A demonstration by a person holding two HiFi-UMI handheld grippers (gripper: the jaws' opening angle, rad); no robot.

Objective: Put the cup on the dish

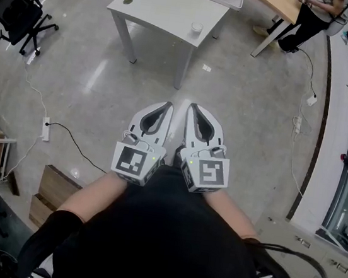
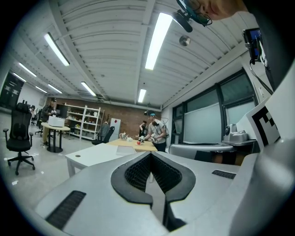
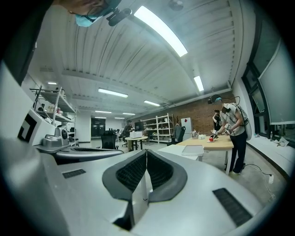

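Head view looks down on a polished grey floor (image 1: pixel 241 112). Above it the left gripper (image 1: pixel 167 105) and right gripper (image 1: pixel 191 106) are held level, side by side, each with its jaws closed together on nothing. Farther off, the cup (image 1: pixel 197 27) stands near the right edge of a white counter (image 1: pixel 159 6), well apart from both.

glossy grey floor (image 1: pixel 241 112), matt white table (image 1: pixel 159 6); left gripper (image 1: pixel 167 106) and right gripper (image 1: pixel 191 107) matt grey plastic, ribbed black jaws.

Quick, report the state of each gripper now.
The white left gripper: closed, holding nothing.
The white right gripper: closed, holding nothing.
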